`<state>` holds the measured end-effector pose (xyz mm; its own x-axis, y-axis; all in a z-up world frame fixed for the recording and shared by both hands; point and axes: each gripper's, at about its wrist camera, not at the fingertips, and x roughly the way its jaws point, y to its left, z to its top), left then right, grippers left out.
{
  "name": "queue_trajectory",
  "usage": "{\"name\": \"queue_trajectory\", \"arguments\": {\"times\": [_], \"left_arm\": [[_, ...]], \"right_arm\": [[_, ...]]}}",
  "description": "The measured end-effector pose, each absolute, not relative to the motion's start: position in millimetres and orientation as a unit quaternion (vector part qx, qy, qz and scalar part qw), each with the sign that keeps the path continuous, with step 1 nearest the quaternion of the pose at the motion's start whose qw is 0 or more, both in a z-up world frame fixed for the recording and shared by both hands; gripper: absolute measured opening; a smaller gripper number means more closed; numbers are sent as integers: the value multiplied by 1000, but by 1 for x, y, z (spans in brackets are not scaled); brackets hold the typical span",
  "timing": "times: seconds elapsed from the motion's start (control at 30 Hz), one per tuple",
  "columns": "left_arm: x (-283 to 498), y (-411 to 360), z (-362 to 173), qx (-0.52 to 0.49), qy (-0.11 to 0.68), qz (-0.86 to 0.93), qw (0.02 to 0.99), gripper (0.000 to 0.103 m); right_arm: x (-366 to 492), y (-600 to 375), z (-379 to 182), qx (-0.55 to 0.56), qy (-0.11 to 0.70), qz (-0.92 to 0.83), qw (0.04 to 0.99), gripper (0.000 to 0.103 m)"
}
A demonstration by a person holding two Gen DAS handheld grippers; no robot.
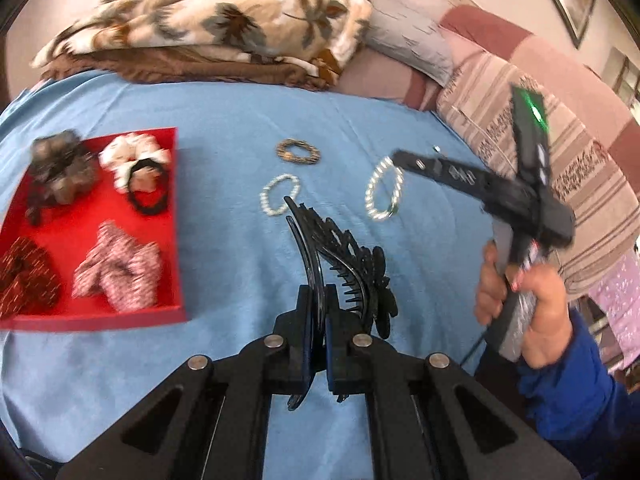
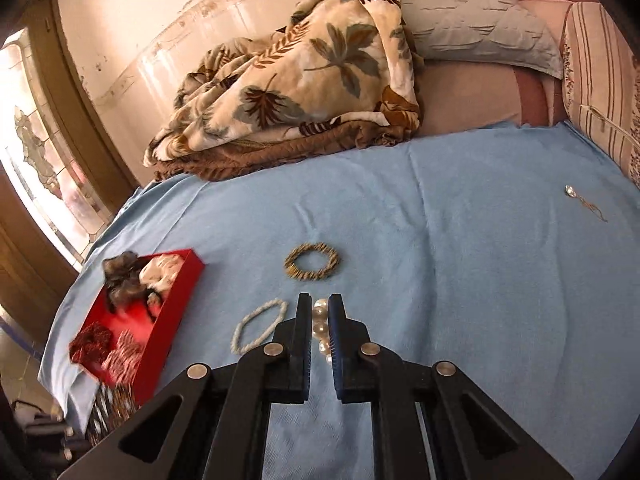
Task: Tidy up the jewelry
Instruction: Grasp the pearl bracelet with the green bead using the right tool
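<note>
Left gripper [image 1: 318,312]: pointed forward over the blue sheet [image 1: 224,360], closed on a black hair claw clip [image 1: 344,260] held upright between its pads; the clip's lower end is hidden behind the fingers.

Right gripper [image 2: 320,320]: held by the right hand [image 1: 520,300], angled down toward the bed, jaws narrow around the large-pearl bracelet [image 2: 320,320]; whether they press the beads cannot be told, as most of the bracelet is hidden.

Small white bead bracelet [image 2: 260,326]: just left of it.

Red tray [image 1: 176,264]: further left, holding scrunchies, blurred.

Gold woven bracelet [image 2: 313,266]: beyond.

Thin chain [image 2: 584,200]: far right, indistinct.

Leaf-print blanket [image 2: 304,80]: farthest.
</note>
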<state>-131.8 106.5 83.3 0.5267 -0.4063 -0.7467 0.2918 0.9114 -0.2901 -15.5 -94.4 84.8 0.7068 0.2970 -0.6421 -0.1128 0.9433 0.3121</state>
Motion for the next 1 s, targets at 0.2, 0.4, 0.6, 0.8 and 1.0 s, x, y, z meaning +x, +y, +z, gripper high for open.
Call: {"name": "queue_trajectory", "arguments": {"times": [0.2, 0.4, 0.6, 0.8, 1.0], "left_arm": [[-148, 149, 87, -101, 436, -158, 880, 5], [-157, 187, 96, -125, 418, -127, 891, 5], [-165, 207, 96, -145, 411, -110, 893, 5], [-171, 207, 91, -142, 411, -118, 893, 5], [-167, 205, 85, -144, 417, -117, 890, 5]], "right_arm": [[-40, -73, 80, 110, 371, 127, 913, 9], [-62, -51, 81, 79, 371, 139, 915, 2], [-59, -52, 65, 84, 403, 135, 901, 15], [-35, -59, 23, 87, 455, 93, 881, 62], [-28, -43, 7, 15, 458, 77, 885, 15]]}}
